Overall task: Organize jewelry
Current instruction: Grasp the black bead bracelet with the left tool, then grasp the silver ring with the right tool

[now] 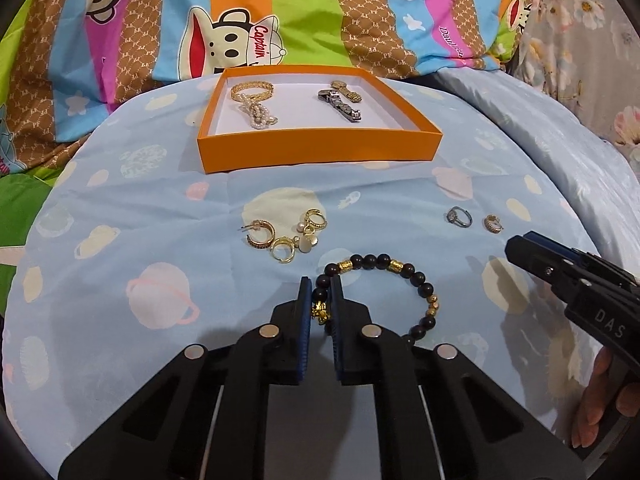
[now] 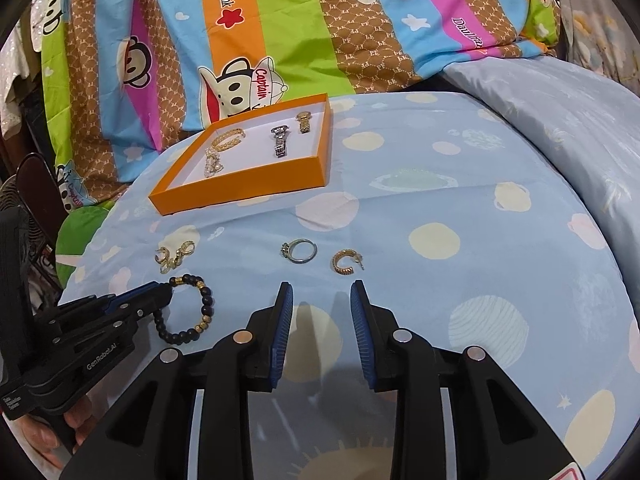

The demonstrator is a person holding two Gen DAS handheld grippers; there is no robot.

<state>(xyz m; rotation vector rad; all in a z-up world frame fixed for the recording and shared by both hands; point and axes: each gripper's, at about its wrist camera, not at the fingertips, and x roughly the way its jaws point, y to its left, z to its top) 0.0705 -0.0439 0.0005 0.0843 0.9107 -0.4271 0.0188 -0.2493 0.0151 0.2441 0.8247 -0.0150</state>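
Observation:
A black-and-gold bead bracelet [image 1: 404,276] lies on the blue cloth; it also shows in the right wrist view [image 2: 204,304]. My left gripper [image 1: 321,292] is closed around the bracelet's left side, with beads and a gold charm between its pads. My right gripper [image 2: 321,294] is open and empty, just short of a silver ring [image 2: 301,251] and a gold hoop earring [image 2: 345,263]. An orange box [image 1: 320,148] farther back holds a gold bracelet [image 1: 252,90], a pearl piece and two watches [image 1: 340,98]. Several gold earrings [image 1: 286,234] lie left of centre.
The blue planet-print cloth [image 1: 140,220] covers a rounded cushion. A striped cartoon blanket [image 1: 200,20] lies behind the box. A pale blue quilt [image 2: 560,120] rises at the right. The right gripper's fingers enter the left wrist view [image 1: 560,272] at right.

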